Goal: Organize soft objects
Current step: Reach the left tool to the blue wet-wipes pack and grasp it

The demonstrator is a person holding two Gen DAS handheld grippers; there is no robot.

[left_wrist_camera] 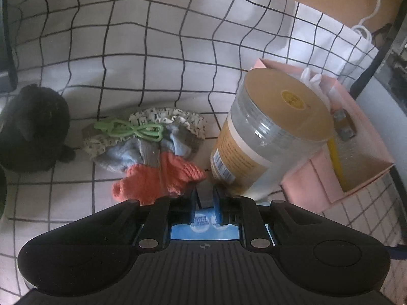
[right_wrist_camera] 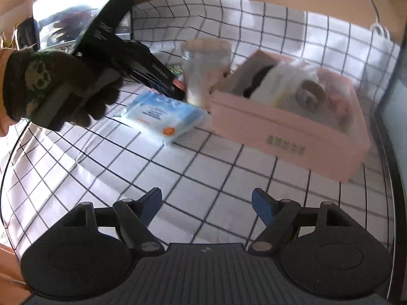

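Observation:
A bundle of soft socks (left_wrist_camera: 162, 162), orange, grey-blue and letter-patterned with a green plastic clip (left_wrist_camera: 132, 129), lies on the checked cloth. My left gripper (left_wrist_camera: 206, 194) is shut, its tips right at the bundle's orange edge; I cannot tell whether any fabric is pinched. A blue tissue pack (right_wrist_camera: 162, 117) lies flat under it. In the right wrist view a gloved hand (right_wrist_camera: 51, 86) holds the left gripper (right_wrist_camera: 178, 89) over the pack's far edge. My right gripper (right_wrist_camera: 206, 203) stands open over bare cloth, nothing between its fingers. A black soft thing (left_wrist_camera: 30, 127) sits at the left.
A clear jar with a tan lid (left_wrist_camera: 269, 137) stands just right of the socks. Beside it is a pink box (right_wrist_camera: 279, 127) holding a white roll and other items. A white cable (left_wrist_camera: 374, 5) hangs at the back right. A dark frame edges the table on the right.

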